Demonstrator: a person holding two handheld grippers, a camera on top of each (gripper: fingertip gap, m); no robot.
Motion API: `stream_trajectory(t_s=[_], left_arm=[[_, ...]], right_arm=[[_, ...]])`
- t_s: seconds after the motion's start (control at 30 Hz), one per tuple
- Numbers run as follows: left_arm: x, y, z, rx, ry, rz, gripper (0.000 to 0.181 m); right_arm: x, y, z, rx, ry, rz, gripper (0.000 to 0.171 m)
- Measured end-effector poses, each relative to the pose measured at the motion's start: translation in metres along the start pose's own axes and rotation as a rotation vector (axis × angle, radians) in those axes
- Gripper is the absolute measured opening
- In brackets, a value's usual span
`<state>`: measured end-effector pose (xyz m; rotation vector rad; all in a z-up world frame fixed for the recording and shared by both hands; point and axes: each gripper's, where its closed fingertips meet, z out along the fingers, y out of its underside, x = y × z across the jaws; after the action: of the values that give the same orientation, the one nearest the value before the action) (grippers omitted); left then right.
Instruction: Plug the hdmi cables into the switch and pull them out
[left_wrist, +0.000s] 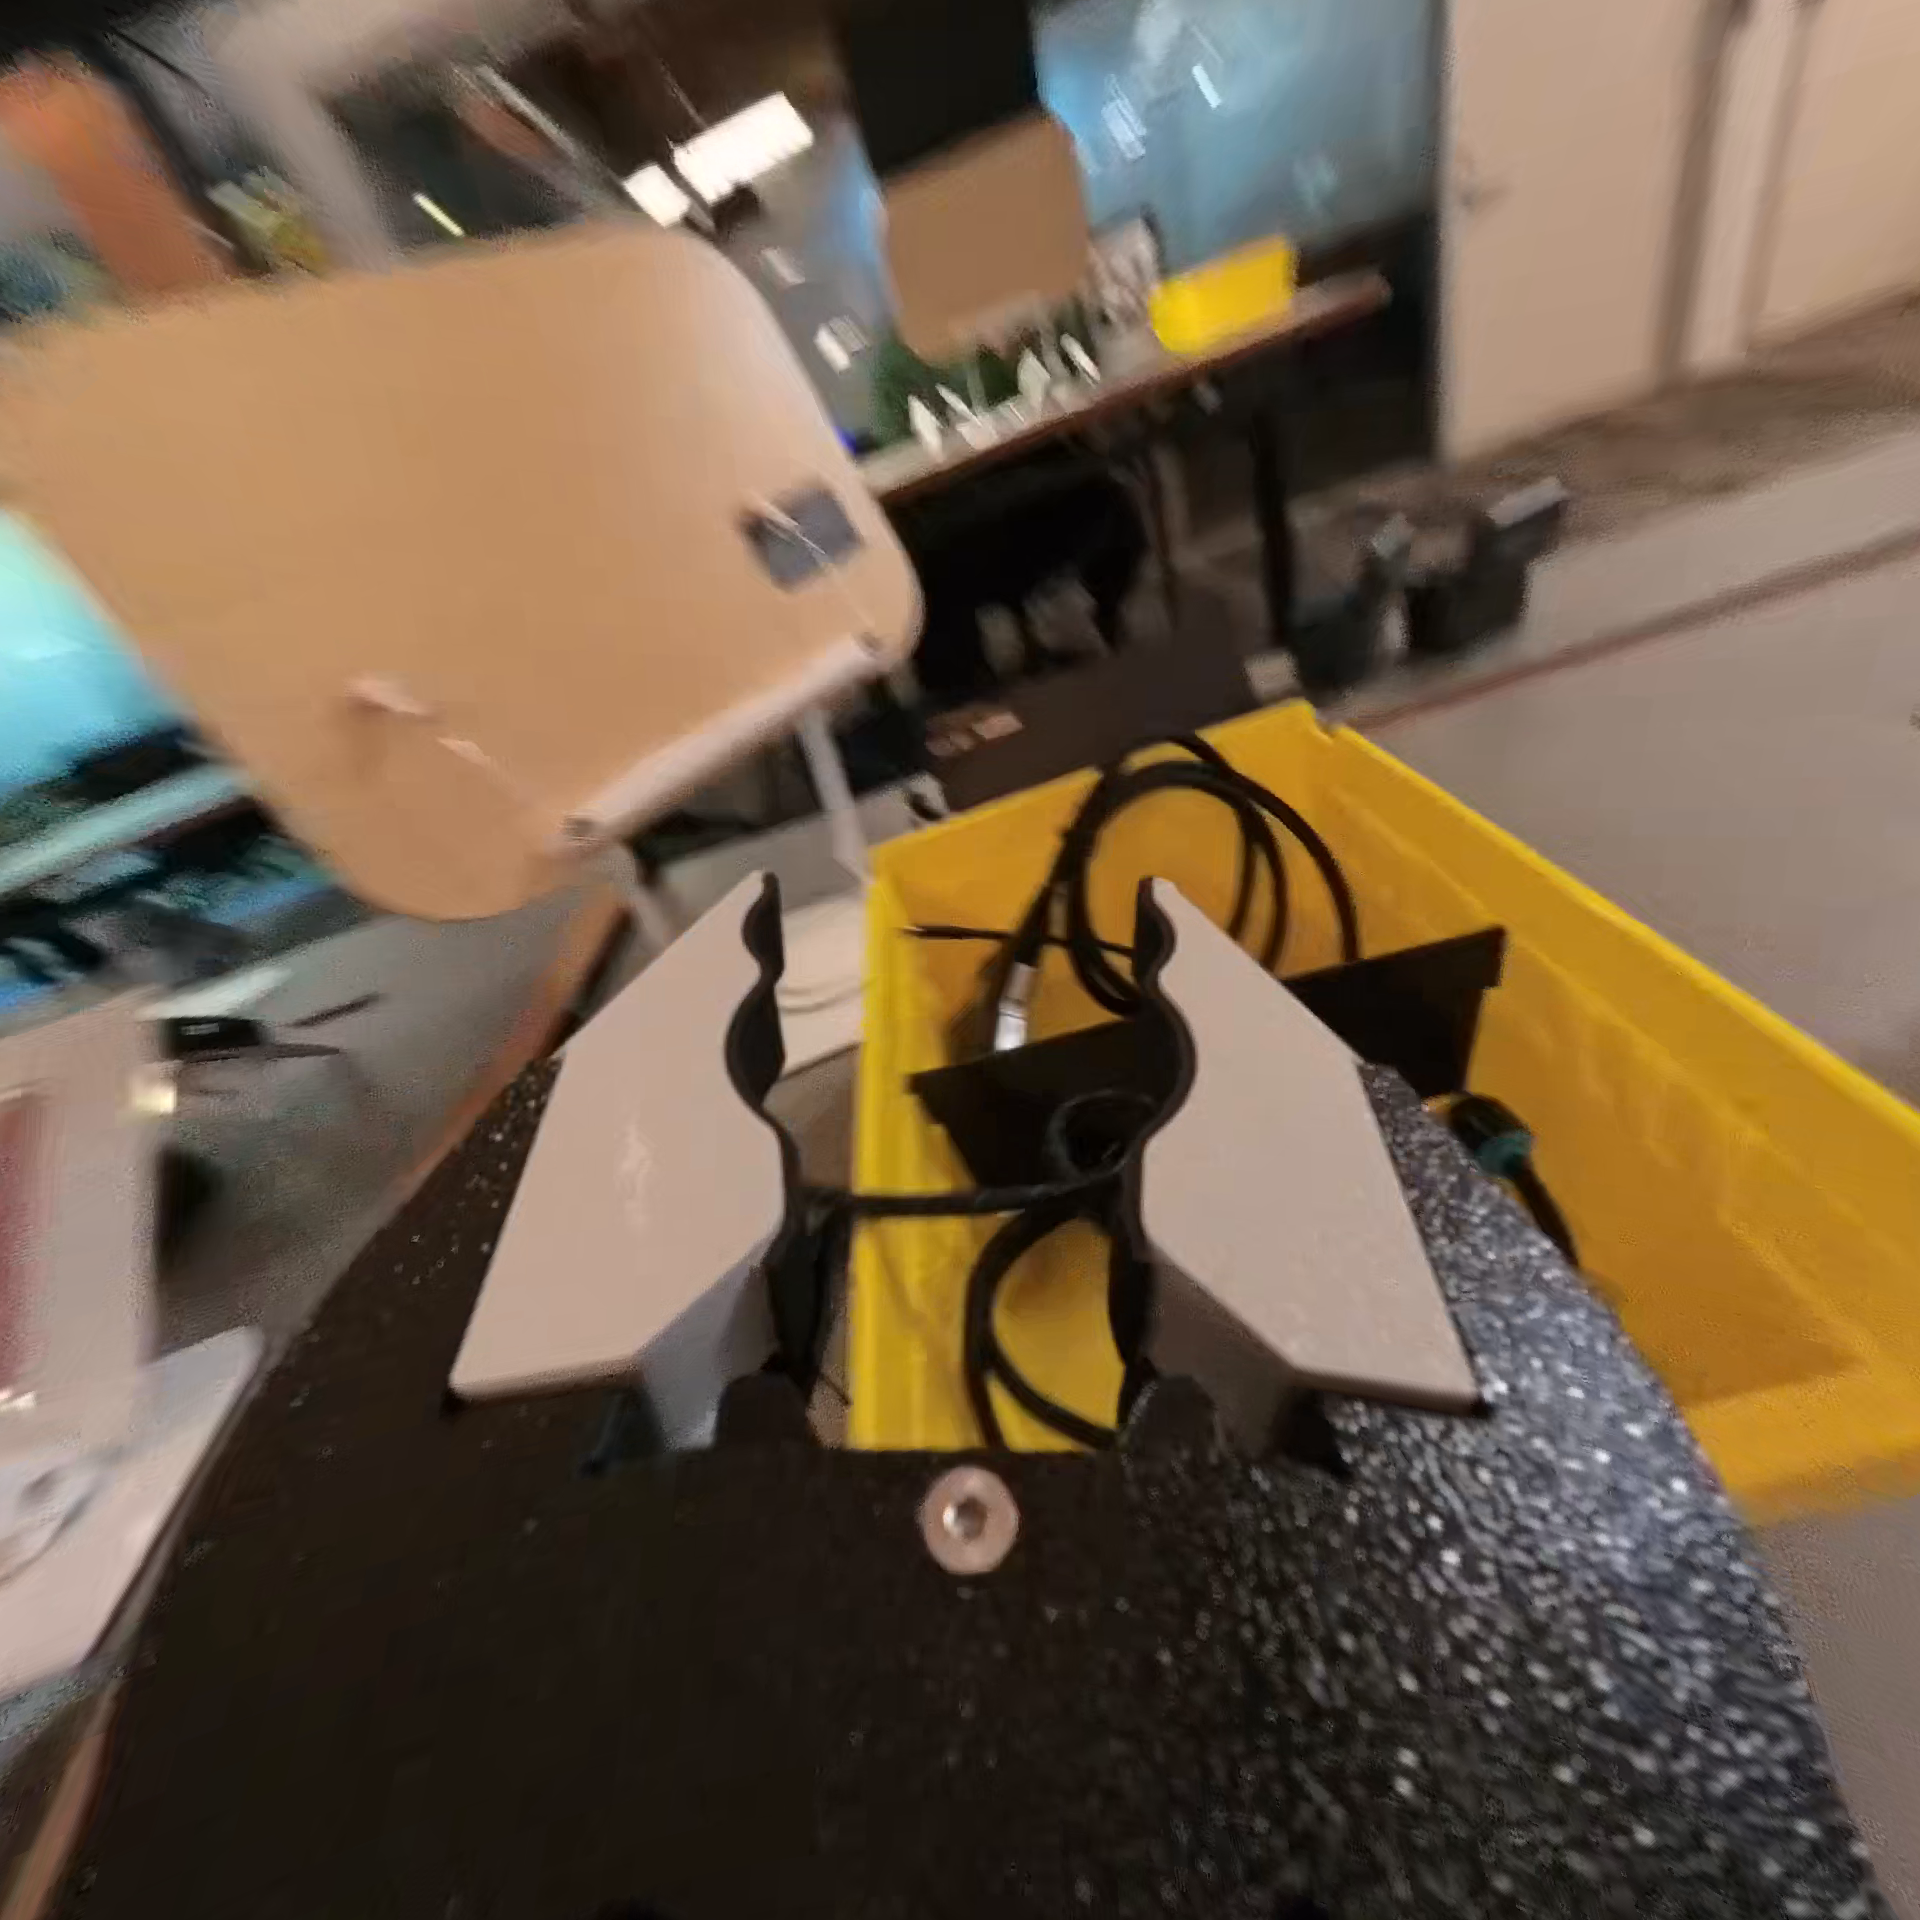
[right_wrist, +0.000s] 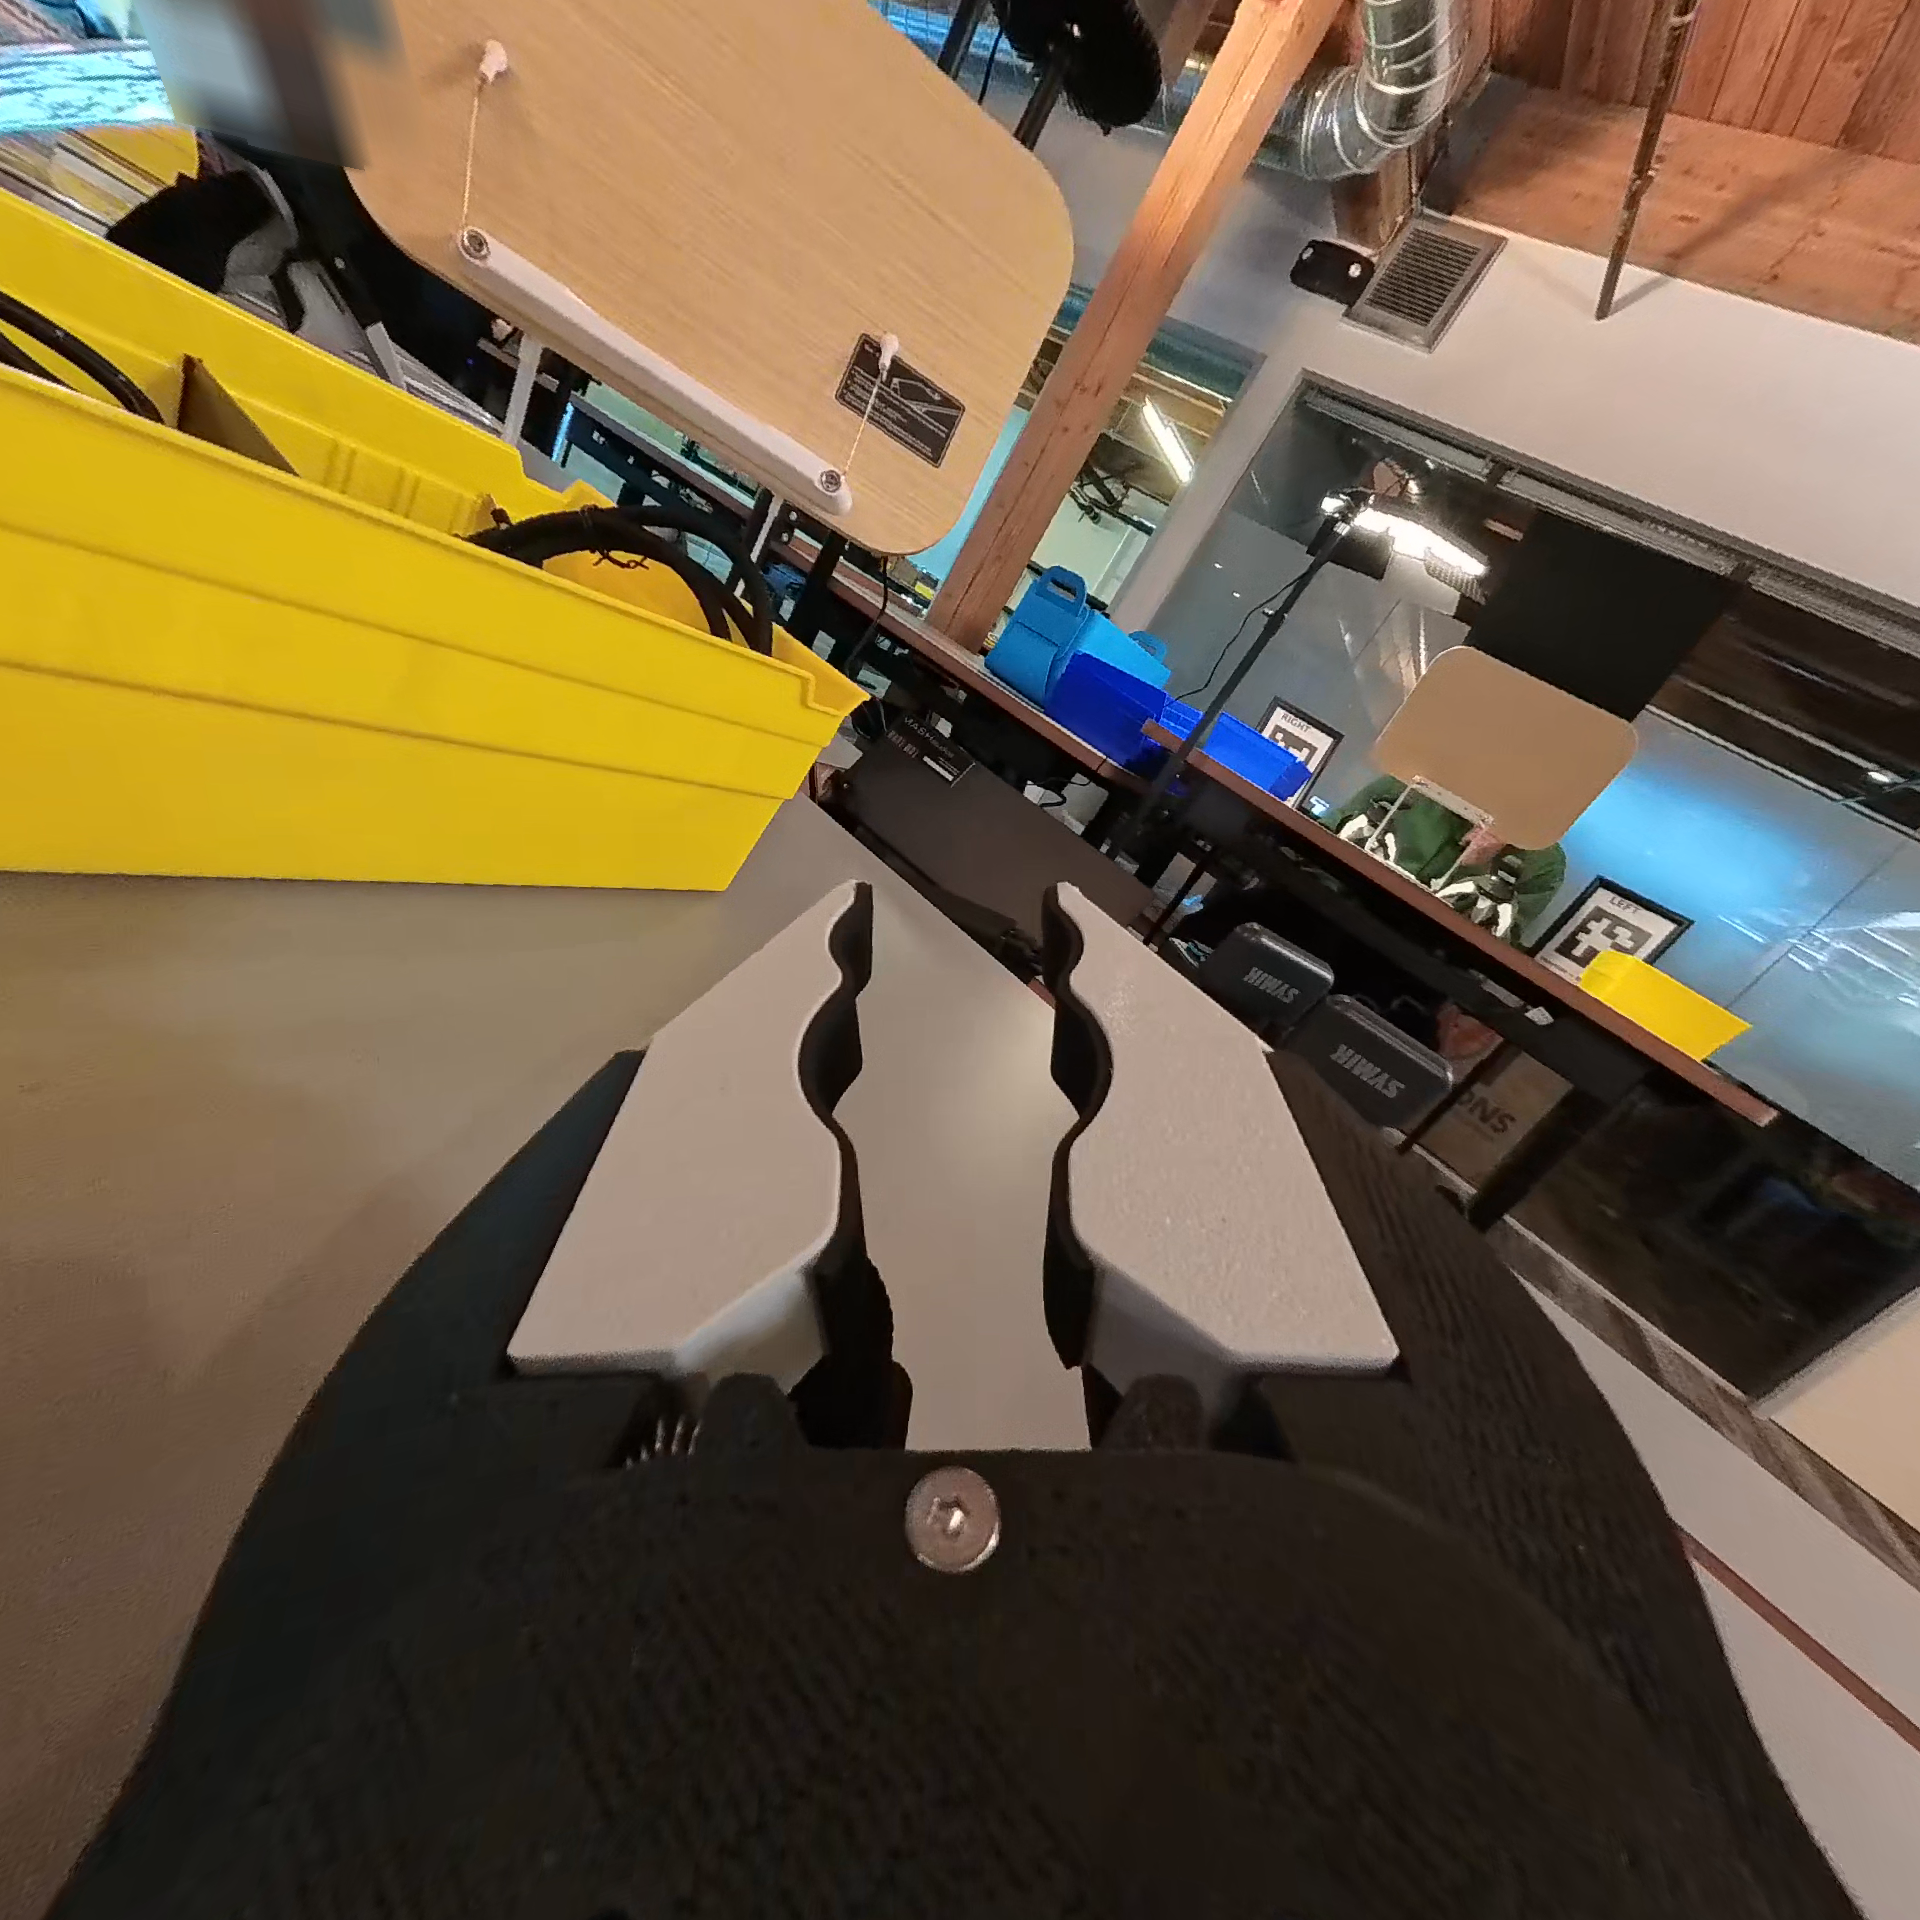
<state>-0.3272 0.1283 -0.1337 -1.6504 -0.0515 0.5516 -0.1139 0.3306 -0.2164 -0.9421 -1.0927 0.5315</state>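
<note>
We are holding two grippers. The left gripper (left_wrist: 961, 1049) is hovering with its jaws apart and nothing between them, over the near end of one yellow bin (left_wrist: 1621, 997). Inside the bin, thin black cables (left_wrist: 1247, 831) are lying coiled, at least two, near and far of a black divider (left_wrist: 1392, 997). The right gripper (right_wrist: 961, 997) is gaping empty over the grey table (right_wrist: 260, 1091), with the bin at far left. We are seeing no switch.

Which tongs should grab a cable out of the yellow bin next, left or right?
Left, probably. The left tongs are open over the bin, with the black cables between and just beyond the fingers. The right tongs are open too, but beside the bin over bare table, pointing away.
</note>
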Motion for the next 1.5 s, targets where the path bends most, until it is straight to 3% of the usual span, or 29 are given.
stream_trajectory(t_s=[0.27, 0.47, 0.53, 0.7, 0.9, 1.23, 1.4, 1.5], left_arm=[[0.037, 0.041, 0.133, -0.468, 0.269, 0.072, 0.065], [0.04, 0.093, 0.175, -0.707, 0.256, 0.182, 0.063], [0.037, 0.107, 0.179, -0.747, 0.239, 0.239, 0.053], [0.041, 0.102, 0.177, -0.684, 0.26, 0.161, 0.018], [0.025, 0.075, 0.163, -0.565, 0.251, 0.095, 0.016], [-0.001, -0.002, 0.139, -0.313, 0.16, 0.118, 0.015], [0.013, -0.038, 0.127, -0.2, 0.22, 0.043, 0.015], [0.047, -0.068, 0.117, -0.117, 0.33, 0.007, 0.015]], right_arm=[[0.003, -0.001, -0.001, 0.011, 0.004, 0.021, 0.03], [0.004, -0.001, -0.001, 0.016, 0.006, 0.03, 0.029], [0.005, -0.001, -0.001, 0.017, 0.008, 0.034, 0.029], [0.006, -0.001, 0.0, 0.017, 0.008, 0.035, 0.028], [0.006, 0.0, 0.0, 0.015, 0.008, 0.03, 0.028], [0.009, 0.0, 0.0, 0.019, 0.02, 0.041, 0.027], [0.013, 0.001, -0.001, 0.016, 0.04, 0.051, 0.027], [0.036, 0.008, -0.004, -0.006, 0.14, 0.1, 0.025]])
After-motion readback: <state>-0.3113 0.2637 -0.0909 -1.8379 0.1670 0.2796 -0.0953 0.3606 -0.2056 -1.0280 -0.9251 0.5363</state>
